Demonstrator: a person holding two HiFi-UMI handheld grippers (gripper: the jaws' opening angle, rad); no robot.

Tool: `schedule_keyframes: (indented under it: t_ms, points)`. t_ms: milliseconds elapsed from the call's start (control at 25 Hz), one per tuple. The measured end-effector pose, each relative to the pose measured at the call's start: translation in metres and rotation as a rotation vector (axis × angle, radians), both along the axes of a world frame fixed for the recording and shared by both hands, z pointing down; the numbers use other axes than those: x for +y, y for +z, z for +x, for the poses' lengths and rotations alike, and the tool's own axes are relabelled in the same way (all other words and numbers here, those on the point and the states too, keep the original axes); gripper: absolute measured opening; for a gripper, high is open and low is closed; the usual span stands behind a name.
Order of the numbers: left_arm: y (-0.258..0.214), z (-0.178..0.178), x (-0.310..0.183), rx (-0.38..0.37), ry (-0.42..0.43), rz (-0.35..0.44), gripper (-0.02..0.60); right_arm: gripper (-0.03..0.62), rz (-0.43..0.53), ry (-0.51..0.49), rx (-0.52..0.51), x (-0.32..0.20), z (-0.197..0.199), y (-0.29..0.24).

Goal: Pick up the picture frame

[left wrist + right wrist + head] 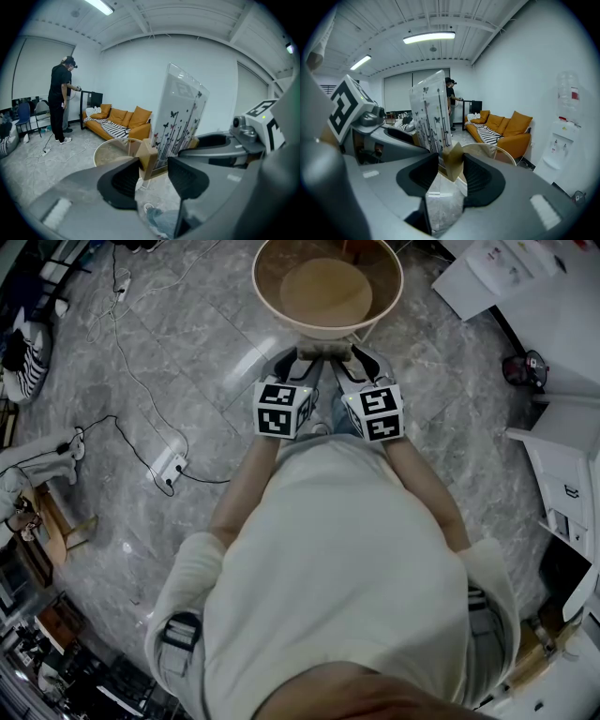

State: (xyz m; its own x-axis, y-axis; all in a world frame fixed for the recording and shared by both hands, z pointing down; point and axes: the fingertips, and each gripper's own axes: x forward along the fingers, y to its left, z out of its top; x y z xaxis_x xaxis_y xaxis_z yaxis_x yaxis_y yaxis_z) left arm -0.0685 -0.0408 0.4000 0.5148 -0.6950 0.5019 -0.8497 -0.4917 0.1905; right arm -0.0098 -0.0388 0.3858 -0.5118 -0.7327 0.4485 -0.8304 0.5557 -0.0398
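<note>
The picture frame (180, 117) is a clear upright panel printed with dark stems and butterflies, standing on a wooden base. It hangs in the air between my two grippers, above the floor. The left gripper (152, 173) is shut on the wooden end block (146, 159) at one end of the base. At the other end, the right gripper (451, 171) is shut on its block (452, 161), with the panel (429, 112) rising just beyond. In the head view both grippers (302, 357) (358, 357) point side by side at the round table.
A round glass table (267, 296) stands just ahead of the grippers. An orange sofa (119, 119) and a standing person (61, 101) are farther off. A water dispenser (562, 145) is on the right, cables (141, 381) lie on the floor at left, and white cabinets (562, 474) at right.
</note>
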Motion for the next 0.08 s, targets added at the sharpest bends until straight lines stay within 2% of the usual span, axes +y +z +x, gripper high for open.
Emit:
schedule_keyframes:
  t_ms: [80]
  points:
    - [-0.0007,0.0013,-0.0014,-0.001,0.001,0.0,0.193,0.167,0.002,0.0,0.0,-0.0014,0.0014,-0.0008]
